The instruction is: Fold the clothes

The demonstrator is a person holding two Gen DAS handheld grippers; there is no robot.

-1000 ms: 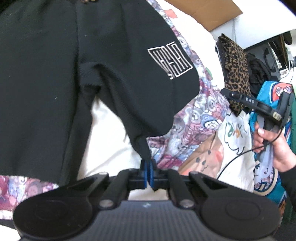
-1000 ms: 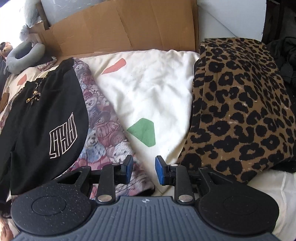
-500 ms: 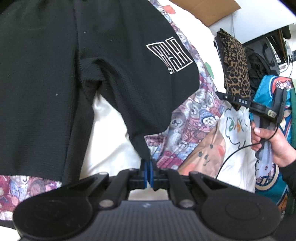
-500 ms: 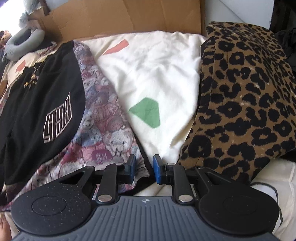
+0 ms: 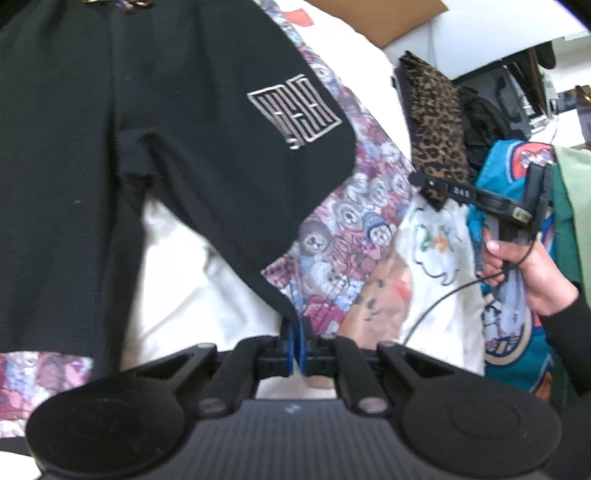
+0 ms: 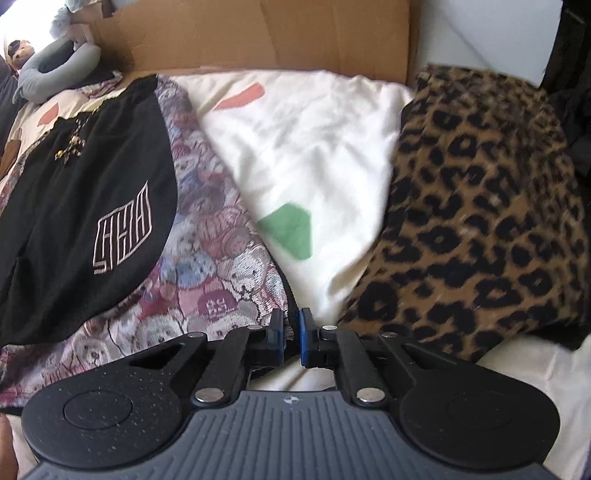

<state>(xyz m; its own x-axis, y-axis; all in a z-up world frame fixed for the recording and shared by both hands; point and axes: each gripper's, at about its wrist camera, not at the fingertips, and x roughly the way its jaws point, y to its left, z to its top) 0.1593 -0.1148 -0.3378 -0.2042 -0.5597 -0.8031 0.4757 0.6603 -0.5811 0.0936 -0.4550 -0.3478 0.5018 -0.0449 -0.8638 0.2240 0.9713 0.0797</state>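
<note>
Bedding in white with coloured patches (image 6: 306, 147) is covering the bed, with brown cardboard (image 6: 258, 33) standing behind it. Black shorts (image 5: 129, 129) bearing a white line logo (image 5: 293, 110) are lying spread over a bear-print blanket (image 6: 221, 266). A leopard-print garment (image 6: 491, 229) is sitting folded to the right of the white bedding.

Left claw (image 5: 295, 343): pads are pressing together on the hem corner of one leg of the black shorts, which is lifting from the bed toward the claw.

Right claw (image 6: 291, 336): its jaws have just been closing and are now standing almost together at the dark-trimmed edge of the bear-print blanket; whether the pads are pinching that edge cannot be told. In the left wrist view a hand (image 5: 524, 273) in a black sleeve is gripping this claw's handle, beside a teal printed garment (image 5: 509, 177).
</note>
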